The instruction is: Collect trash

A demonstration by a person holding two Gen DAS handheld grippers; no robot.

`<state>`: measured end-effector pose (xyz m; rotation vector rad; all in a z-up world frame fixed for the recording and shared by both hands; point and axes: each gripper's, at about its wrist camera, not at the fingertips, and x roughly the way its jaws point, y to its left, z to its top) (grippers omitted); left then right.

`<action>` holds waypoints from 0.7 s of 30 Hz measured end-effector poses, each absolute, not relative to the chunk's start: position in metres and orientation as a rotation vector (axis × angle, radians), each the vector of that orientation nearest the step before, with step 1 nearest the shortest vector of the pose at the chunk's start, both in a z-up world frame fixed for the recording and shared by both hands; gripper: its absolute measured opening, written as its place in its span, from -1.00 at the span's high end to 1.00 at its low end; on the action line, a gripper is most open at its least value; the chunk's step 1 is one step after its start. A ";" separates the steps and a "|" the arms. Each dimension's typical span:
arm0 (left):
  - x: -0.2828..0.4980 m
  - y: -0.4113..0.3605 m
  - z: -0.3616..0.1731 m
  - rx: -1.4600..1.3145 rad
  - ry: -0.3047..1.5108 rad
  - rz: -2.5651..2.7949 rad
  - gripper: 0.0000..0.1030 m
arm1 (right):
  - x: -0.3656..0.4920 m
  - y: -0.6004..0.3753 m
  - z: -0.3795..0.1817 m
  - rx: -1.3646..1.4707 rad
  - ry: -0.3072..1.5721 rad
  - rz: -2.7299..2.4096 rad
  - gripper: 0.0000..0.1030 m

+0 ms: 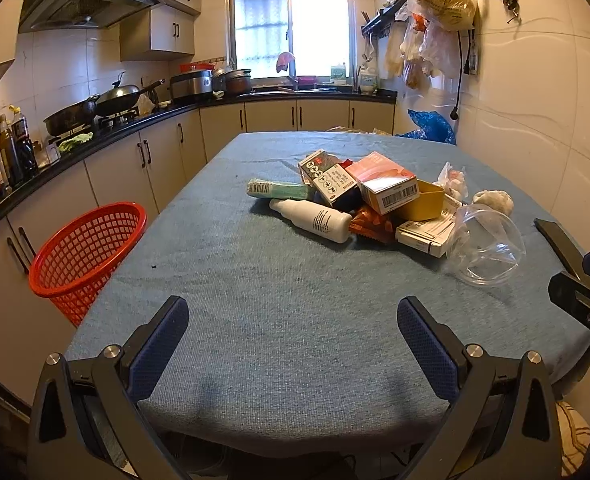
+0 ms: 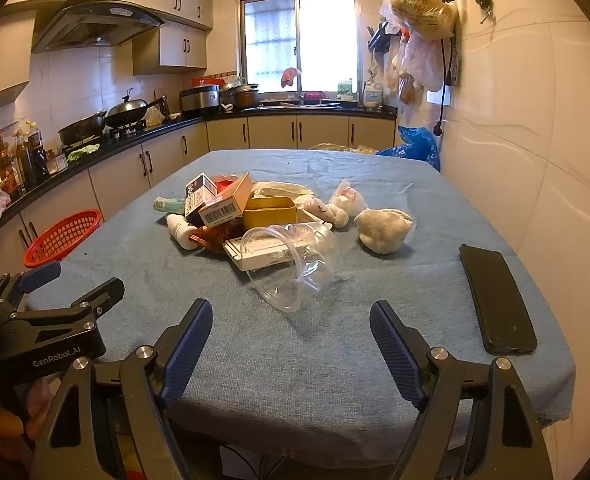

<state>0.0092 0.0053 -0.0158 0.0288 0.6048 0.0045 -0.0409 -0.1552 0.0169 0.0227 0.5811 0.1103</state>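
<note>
A heap of trash lies mid-table on the blue cloth (image 1: 279,344): a white bottle (image 1: 315,220), a pink box (image 1: 383,184), a yellow tub (image 2: 269,212), flat cartons, a clear plastic cup (image 2: 291,264) on its side and a crumpled tissue wad (image 2: 383,228). A red mesh basket (image 1: 83,256) stands off the table's left edge. My left gripper (image 1: 291,308) is open over bare cloth at the near edge, well short of the heap. My right gripper (image 2: 291,306) is open too, with the cup just beyond its fingertips and nothing between them.
A black phone (image 2: 495,300) lies on the cloth at the near right. The tiled wall runs close along the table's right side. A kitchen counter with pans and bottles (image 1: 11,148) runs along the left. A blue plastic bag (image 2: 415,144) sits beyond the far right corner.
</note>
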 end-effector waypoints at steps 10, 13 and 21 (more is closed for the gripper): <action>0.016 0.019 -0.020 -0.050 0.619 -0.016 -1.00 | -0.033 -0.156 0.017 0.004 0.584 0.099 -0.55; 0.024 0.031 -0.021 -0.083 0.644 -0.010 -1.00 | -0.025 -0.158 0.019 -0.004 0.582 0.092 -0.47; 0.038 0.036 -0.019 -0.067 0.671 -0.026 -0.59 | 0.009 -0.157 0.013 -0.024 0.610 0.092 -0.24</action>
